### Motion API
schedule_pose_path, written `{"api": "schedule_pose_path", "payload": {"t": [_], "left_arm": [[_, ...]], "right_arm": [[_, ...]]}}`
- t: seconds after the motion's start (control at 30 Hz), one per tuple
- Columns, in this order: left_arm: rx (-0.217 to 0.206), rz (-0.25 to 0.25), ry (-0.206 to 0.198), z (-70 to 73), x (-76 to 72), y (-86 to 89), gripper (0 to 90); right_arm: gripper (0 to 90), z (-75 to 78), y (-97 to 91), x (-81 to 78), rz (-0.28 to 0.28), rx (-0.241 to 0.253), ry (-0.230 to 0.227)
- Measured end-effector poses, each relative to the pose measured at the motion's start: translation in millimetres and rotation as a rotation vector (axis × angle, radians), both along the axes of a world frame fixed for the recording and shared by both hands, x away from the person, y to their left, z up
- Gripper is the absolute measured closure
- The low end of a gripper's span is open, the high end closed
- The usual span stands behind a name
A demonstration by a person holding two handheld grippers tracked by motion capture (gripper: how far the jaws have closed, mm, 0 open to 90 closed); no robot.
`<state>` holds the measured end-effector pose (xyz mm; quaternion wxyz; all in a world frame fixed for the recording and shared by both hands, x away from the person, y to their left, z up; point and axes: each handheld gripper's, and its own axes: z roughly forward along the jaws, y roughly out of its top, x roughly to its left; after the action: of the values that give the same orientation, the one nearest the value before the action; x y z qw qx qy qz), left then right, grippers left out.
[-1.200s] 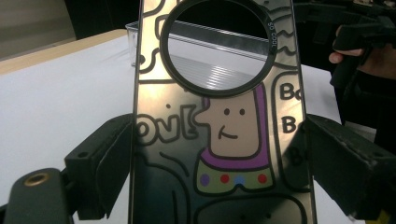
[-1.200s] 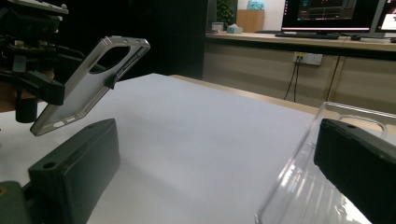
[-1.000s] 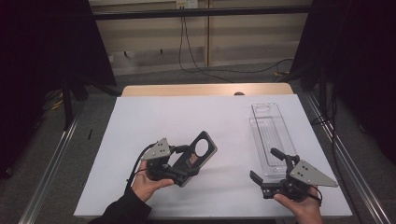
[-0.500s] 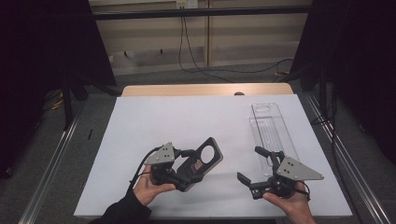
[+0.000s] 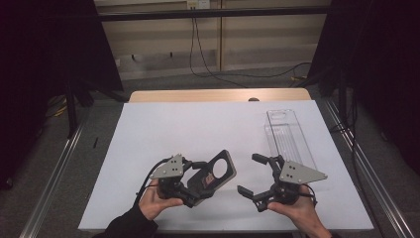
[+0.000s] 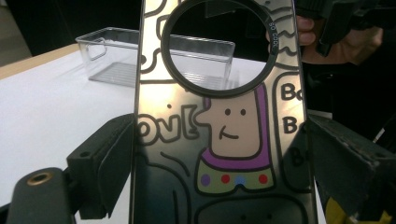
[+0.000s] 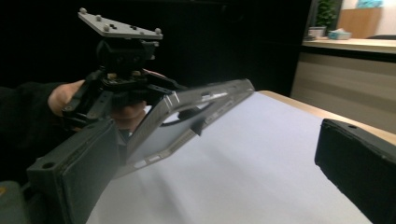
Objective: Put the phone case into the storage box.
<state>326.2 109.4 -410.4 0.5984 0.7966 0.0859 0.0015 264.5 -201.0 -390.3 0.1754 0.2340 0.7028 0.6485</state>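
Note:
A dark phone case (image 5: 221, 169) with a round ring opening and a cartoon print (image 6: 224, 126) is held above the white table top. My left gripper (image 5: 200, 181) is shut on its lower part, one jaw on each long edge (image 6: 219, 186). My right gripper (image 5: 247, 174) is just to the right of the case, turned to face it, its jaws wide open with nothing between them. In the right gripper view my own jaws (image 7: 217, 163) frame the case (image 7: 187, 116) and the left gripper (image 7: 122, 88) behind it.
A clear plastic tray (image 5: 289, 136) lies lengthwise at the right side of the white table top (image 5: 198, 129); it stands beyond the case in the left gripper view (image 6: 112, 60). A wooden strip (image 5: 218, 95) runs along the far edge. Metal rails flank the table.
My right gripper has moved left from beside the tray toward the case and swung its open jaws to face it. The left hand has stayed put, the case tipping slightly rightward.

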Motion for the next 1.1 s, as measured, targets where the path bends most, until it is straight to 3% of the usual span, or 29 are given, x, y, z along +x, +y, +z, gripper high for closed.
{"api": "schedule_pose_path", "payload": {"t": [0.43,0.6,1.1], "left_arm": [[-0.018,-0.036,0.01,1.2,-0.7,-1.9,12.2],[-0.018,-0.052,0.009,1.8,-1.3,-3.0,12.2],[-0.004,-0.102,0.002,2.7,-3.5,-6.4,12.2]], "right_arm": [[0.1,-0.4,13.2,23.1,0.137,0.018,0.062],[0.1,0.7,15.5,29.5,0.196,0.028,0.061],[0.5,3.1,15.4,39.5,0.35,-0.021,0.049]]}}
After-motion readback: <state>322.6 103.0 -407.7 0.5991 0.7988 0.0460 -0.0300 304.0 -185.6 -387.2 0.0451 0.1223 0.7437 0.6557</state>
